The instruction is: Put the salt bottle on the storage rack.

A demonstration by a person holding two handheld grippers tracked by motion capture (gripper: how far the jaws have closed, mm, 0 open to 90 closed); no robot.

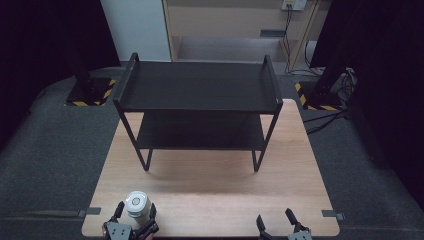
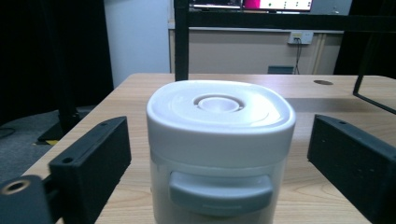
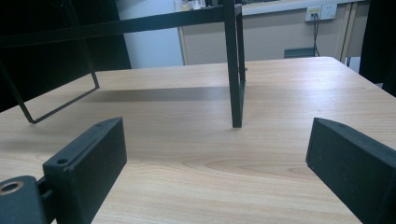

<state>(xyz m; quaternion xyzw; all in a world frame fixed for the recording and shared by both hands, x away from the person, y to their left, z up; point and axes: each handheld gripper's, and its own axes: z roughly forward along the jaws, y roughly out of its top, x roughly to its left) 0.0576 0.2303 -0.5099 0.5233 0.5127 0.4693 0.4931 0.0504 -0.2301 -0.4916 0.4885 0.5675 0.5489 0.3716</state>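
Observation:
A white lidded container point(image 1: 137, 205) with a grey latch on its side stands upright near the table's front left edge. My left gripper point(image 1: 136, 210) has a jaw on each side of it. In the left gripper view the container point(image 2: 219, 144) sits between the black jaws with a gap on both sides, so the left gripper point(image 2: 219, 133) is open and the pads do not press on it. My right gripper point(image 1: 274, 218) is at the front right edge, open, with bare wood between its jaws point(image 3: 217, 144).
A black two-tier metal rack point(image 1: 200, 85) stands on the far half of the wooden table point(image 1: 210, 195); one of its legs point(image 3: 236, 93) rises ahead of my right gripper. Grey carpet surrounds the table, with black stands and cables behind.

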